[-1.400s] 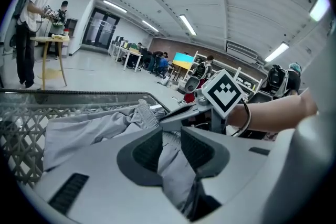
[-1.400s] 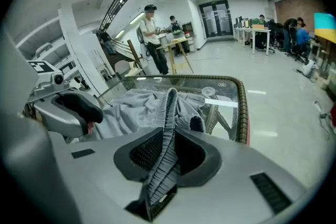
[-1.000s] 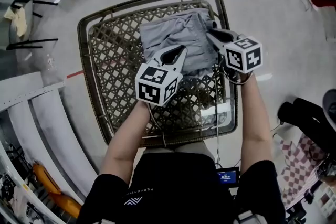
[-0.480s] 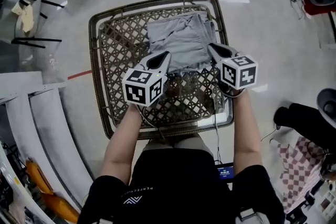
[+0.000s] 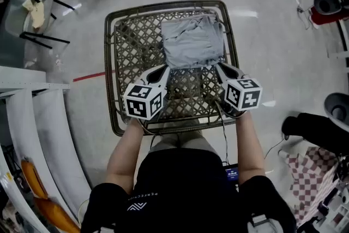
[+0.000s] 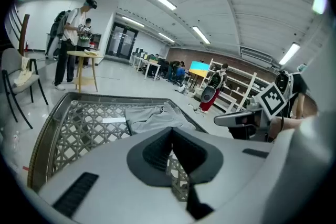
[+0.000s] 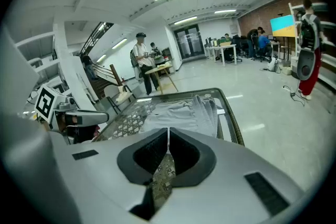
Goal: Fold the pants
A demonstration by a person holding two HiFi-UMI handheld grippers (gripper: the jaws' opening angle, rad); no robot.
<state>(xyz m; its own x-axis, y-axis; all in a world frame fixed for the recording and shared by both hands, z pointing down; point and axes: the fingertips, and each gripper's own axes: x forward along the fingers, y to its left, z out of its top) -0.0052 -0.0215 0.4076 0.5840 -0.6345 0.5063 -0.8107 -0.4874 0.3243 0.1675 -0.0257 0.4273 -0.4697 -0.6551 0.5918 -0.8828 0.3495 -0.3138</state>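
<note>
Here, in the head view, a rounded-square table of brown woven lattice with a dark rim fills the upper centre of the frame, standing on a glossy grey floor that carries a red line at centre left. The folded light-grey pants lie flat on the upper right part of the lattice, with their right edge close to the rim. The lattice to their left and below them is bare.

The left gripper, grey-white with dark pads, points up the frame at centre left. Its tip sits just below the lower left corner of the pants. The right gripper mirrors it at centre right, just below the lower right corner.

In the left gripper view, the jaws of the left gripper are pressed together with nothing between them. The pants lie beyond the tip, on the far part of the table. In the right gripper view, the jaws of the right gripper likewise meet along a thin seam and hold nothing. The pants lie ahead of the tip, clear of the pads. Only lattice shows through the gap below each pair of pads.
</note>
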